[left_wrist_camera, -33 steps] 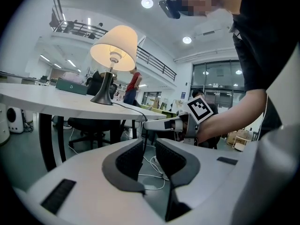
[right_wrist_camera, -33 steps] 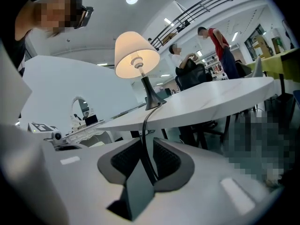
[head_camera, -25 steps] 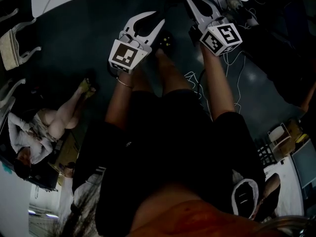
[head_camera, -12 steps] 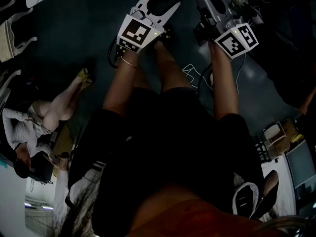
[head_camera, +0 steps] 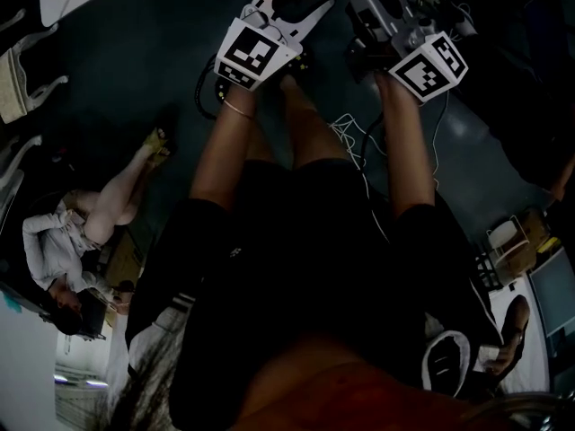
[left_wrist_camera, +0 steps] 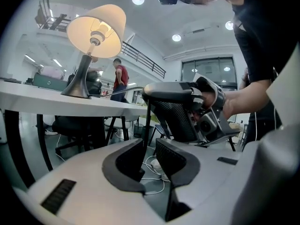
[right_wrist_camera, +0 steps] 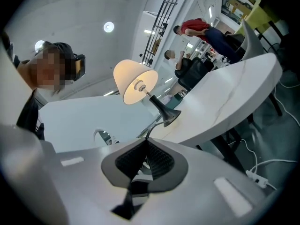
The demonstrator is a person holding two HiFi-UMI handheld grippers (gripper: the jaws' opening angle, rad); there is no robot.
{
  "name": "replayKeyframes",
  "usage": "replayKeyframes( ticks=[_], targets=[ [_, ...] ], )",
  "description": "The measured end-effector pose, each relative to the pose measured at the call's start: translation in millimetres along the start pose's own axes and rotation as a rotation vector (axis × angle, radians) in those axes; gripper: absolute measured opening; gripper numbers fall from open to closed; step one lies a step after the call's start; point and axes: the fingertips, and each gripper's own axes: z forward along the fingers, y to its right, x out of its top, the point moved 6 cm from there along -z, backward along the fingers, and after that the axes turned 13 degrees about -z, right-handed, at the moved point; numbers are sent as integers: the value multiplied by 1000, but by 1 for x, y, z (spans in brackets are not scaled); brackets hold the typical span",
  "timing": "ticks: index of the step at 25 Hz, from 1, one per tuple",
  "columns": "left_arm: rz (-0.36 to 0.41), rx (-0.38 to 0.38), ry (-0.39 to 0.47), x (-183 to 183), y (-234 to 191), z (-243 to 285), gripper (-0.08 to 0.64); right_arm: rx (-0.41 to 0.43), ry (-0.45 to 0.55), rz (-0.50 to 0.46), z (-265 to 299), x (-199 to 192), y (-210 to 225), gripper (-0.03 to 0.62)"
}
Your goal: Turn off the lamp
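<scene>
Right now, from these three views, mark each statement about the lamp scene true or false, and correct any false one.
1. The table lamp with the cream cone shade is lit. True.
2. The lamp stands on the floor. False: it stands on the white tabletop.
3. The grey left gripper has its jaws apart. True.
4. The grey right gripper is wide open. False: its jaws are shut on the lamp's thin black cord.
5. A person in a red top stands beyond the table. True.
</scene>
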Motion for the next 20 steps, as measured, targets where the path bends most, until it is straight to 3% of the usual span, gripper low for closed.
replayKeyframes(
  ticks=[9, 14, 20],
  targets=[
    [20, 37, 27, 3, -4, 3, 23, 8, 45, 68, -2, 1, 4, 9],
    [35, 55, 19, 4, -1, 0, 23, -18, 42, -10, -4, 2, 2, 11],
    [12, 73, 66, 11, -3, -7, 23, -31, 5, -104, -2, 4, -3, 12]
  ],
)
